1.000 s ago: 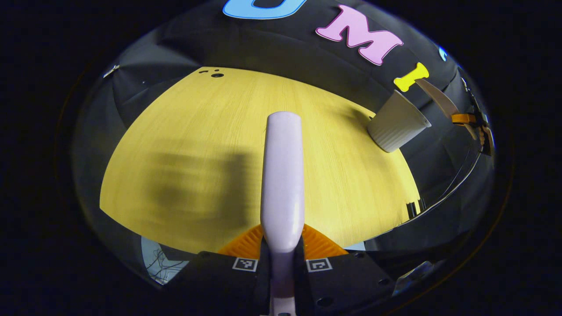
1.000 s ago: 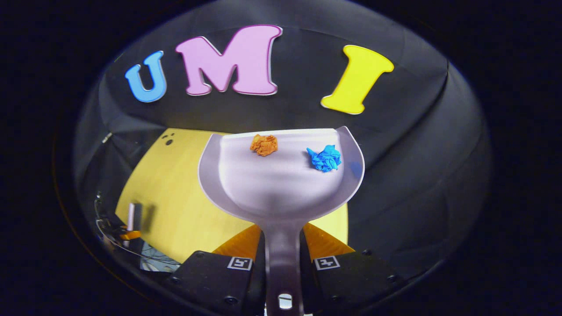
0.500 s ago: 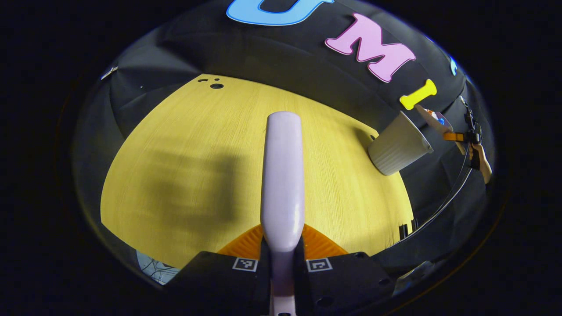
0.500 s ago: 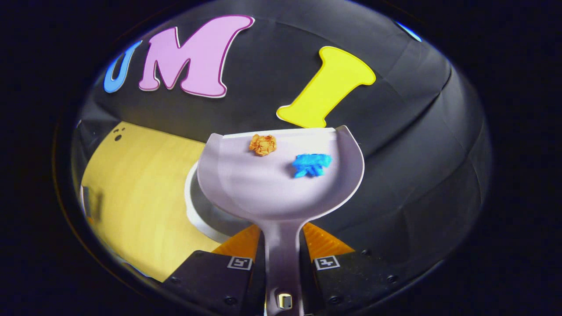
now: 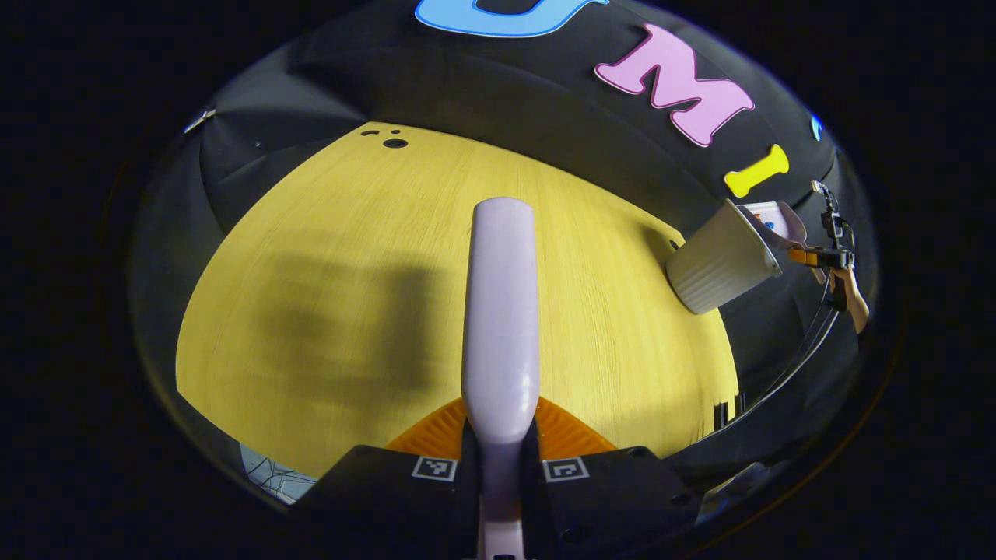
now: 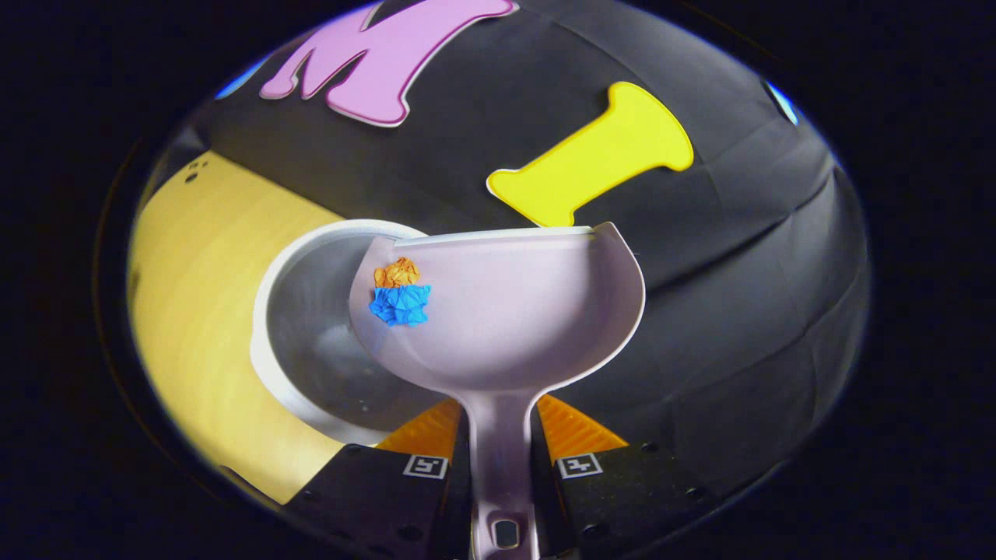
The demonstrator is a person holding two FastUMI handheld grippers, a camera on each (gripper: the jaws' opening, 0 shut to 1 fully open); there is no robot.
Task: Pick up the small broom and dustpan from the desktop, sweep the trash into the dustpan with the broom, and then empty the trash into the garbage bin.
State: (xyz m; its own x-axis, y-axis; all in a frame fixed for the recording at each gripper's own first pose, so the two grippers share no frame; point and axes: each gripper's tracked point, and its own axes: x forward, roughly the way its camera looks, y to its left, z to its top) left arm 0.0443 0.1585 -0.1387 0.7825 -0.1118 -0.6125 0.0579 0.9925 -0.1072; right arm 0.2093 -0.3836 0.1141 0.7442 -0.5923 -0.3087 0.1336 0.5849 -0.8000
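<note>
dustpan [image 6: 513, 311] is tilting over the garbage bin [image 6: 268, 327] in the right gripper view, its handle pinched by the right gripper [image 6: 502, 467], so the orange scrap [image 6: 397, 273] and blue scrap [image 6: 400, 304] are bunching at its low edge above the opening. in the left gripper view, the left gripper [image 5: 499, 470] is clamping the broom [image 5: 502, 311] handle, parking it over the tabletop [image 5: 327, 311], well apart from the bin.
</note>
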